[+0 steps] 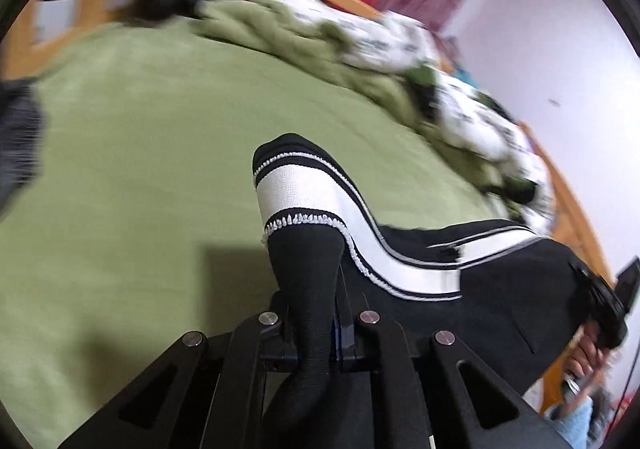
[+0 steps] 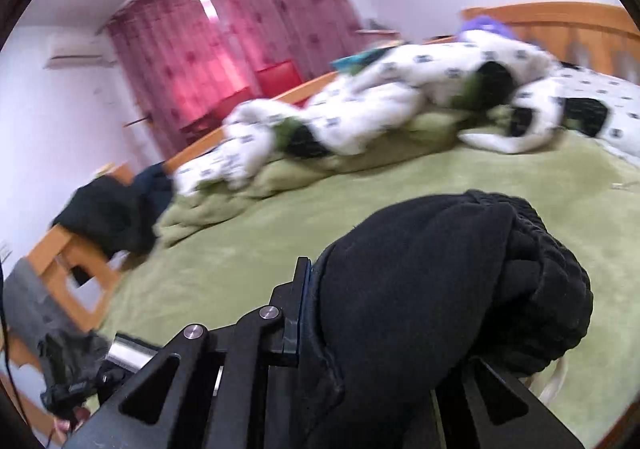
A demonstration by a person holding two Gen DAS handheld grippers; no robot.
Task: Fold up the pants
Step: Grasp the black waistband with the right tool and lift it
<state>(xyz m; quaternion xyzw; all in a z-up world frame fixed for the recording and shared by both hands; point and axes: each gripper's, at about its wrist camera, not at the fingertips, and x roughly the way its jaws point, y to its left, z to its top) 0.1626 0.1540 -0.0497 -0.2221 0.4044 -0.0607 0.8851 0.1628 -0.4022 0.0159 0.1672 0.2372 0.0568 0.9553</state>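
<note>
Black fabric of the pants (image 1: 400, 249) fills the bottom of the left wrist view, bunched between the jaws of my left hand-held gripper (image 1: 310, 313), which is pressed together on a fold just below the white side stripe (image 1: 296, 193). From there the garment runs to the right, off the green bed sheet (image 1: 140, 153), toward my other hand (image 1: 592, 357) at the edge of the view. Its hand-held gripper points steeply down at the bed, and the blur tells me it is moving. To do this lift well I would keep both pinches firm, bring the two ends up evenly so the stripe stays straight and the cloth hangs free of the sheet, and steer clear of the rumpled quilt (image 1: 400, 45) at the far side. In the right wrist view, a thick wad of the pants, ribbed at its top edge, sits right in front of the lens, and my right hand-held gripper (image 2: 384, 329) is clamped on it; only one finger (image 2: 298, 313) shows, the other being buried in cloth. This gripper points more shallowly across the bed, toward the curtain (image 2: 224, 49). I judge the wad too bulky for a neat fold, so it needs shaking out before laying down.
</note>
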